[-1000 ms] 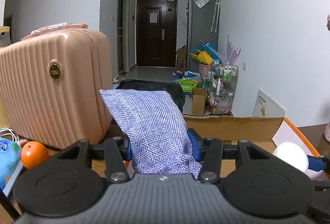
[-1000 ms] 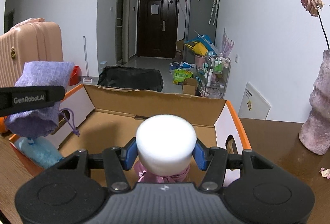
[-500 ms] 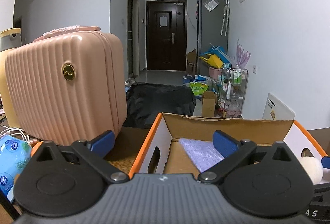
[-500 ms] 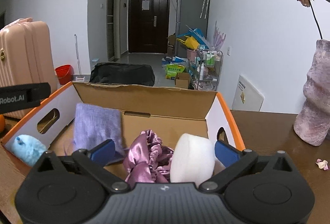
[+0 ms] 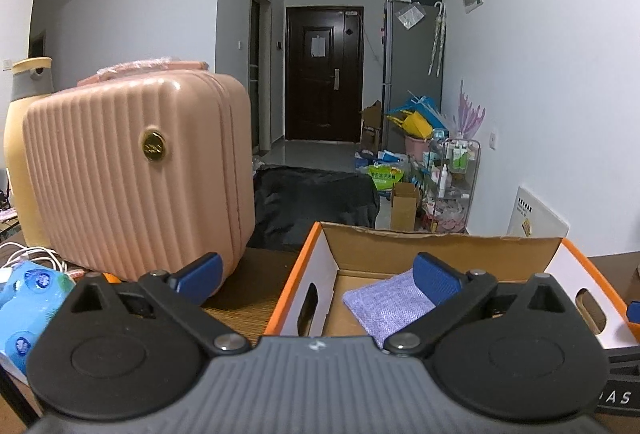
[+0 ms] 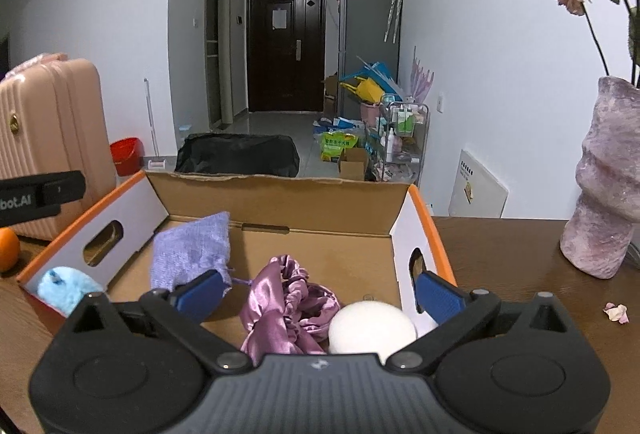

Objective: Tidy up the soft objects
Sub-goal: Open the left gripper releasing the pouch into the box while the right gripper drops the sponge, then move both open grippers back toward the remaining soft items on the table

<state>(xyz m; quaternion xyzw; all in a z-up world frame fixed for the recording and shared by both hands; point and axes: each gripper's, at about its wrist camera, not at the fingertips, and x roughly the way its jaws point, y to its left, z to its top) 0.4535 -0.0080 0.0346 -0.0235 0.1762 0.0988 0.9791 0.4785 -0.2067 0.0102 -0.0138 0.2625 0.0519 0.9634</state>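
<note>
An open cardboard box (image 6: 280, 204) with orange rims stands on the wooden table; it also shows in the left wrist view (image 5: 440, 246). Inside lie a lavender knit pouch (image 6: 192, 254), a purple satin scrunchie (image 6: 288, 298) and a white sponge ball (image 6: 372, 328). The pouch also shows in the left wrist view (image 5: 384, 304). A light blue fluffy thing (image 6: 66, 286) lies outside the box's left wall. My left gripper (image 5: 316, 274) is open and empty at the box's left edge. My right gripper (image 6: 318, 292) is open and empty over the box's near side.
A pink ribbed suitcase (image 5: 136, 170) stands on the table left of the box. An orange (image 6: 8, 248), a blue tissue pack (image 5: 24, 306) and white cables (image 5: 28, 256) lie to the left. A mauve vase (image 6: 604, 194) with a dried rose stands to the right.
Both grippers have opened. The left one let the lavender pouch go into the box and drew back left. The right one let the white ball drop beside the scrunchie.
</note>
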